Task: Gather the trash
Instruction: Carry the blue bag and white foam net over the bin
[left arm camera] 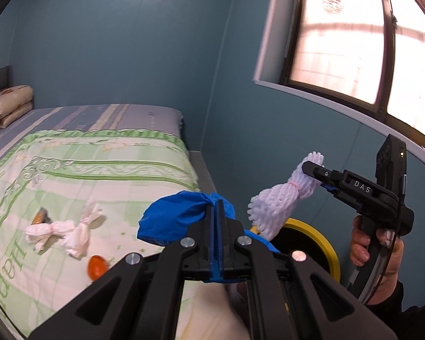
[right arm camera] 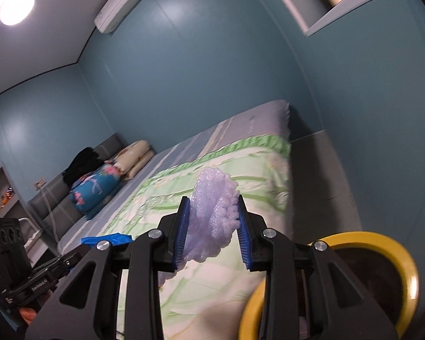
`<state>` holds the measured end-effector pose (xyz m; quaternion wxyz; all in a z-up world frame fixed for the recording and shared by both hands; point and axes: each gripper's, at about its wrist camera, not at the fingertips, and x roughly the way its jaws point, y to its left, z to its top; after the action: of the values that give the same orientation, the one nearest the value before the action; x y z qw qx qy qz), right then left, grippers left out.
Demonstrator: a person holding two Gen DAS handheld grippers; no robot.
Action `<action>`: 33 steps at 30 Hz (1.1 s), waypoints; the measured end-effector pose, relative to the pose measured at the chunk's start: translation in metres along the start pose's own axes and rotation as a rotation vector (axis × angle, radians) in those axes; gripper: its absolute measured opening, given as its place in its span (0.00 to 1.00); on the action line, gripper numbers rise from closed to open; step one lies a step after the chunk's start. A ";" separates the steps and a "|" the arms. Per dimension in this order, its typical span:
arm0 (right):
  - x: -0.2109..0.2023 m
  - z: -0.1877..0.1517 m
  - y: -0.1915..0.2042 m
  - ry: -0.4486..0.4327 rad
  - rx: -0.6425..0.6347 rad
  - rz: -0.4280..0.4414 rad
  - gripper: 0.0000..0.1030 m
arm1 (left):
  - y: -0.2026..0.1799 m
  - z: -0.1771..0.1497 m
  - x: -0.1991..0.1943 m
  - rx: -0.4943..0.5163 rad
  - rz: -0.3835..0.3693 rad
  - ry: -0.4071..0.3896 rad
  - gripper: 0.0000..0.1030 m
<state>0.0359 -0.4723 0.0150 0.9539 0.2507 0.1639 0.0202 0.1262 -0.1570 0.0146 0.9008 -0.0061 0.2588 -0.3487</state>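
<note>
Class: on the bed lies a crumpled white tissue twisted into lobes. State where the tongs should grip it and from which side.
Grip the white tissue at its pinched waist between the lobes, coming from above. It lies flat on the quilt, and the narrow twist probably fits between the pads best.

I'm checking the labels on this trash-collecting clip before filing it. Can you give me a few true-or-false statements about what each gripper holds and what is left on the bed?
1. The left gripper is shut on a blue plastic bag. True.
2. The right gripper is empty. False: it grips a white foam net.
3. Crumpled white tissue lies on the bed. True.
4. The bin has a red rim. False: the rim is yellow.
5. An orange wrapper lies on the bed. True.
</note>
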 end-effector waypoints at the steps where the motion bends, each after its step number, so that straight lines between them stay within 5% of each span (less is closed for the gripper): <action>1: -0.004 0.000 -0.002 -0.010 -0.005 -0.015 0.29 | -0.005 0.000 0.004 0.007 -0.009 0.006 0.01; 23: -0.039 -0.019 -0.049 -0.121 -0.118 -0.432 0.29 | -0.079 -0.017 0.073 0.095 -0.137 0.115 0.01; 33: -0.030 -0.030 -0.059 -0.084 -0.166 -0.502 0.30 | -0.086 -0.034 0.110 0.109 -0.137 0.201 0.01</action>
<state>-0.0044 -0.5130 -0.0287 0.9522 0.1239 0.1790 -0.2141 0.1248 -0.2859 -0.0488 0.8434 0.0603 0.3275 -0.4216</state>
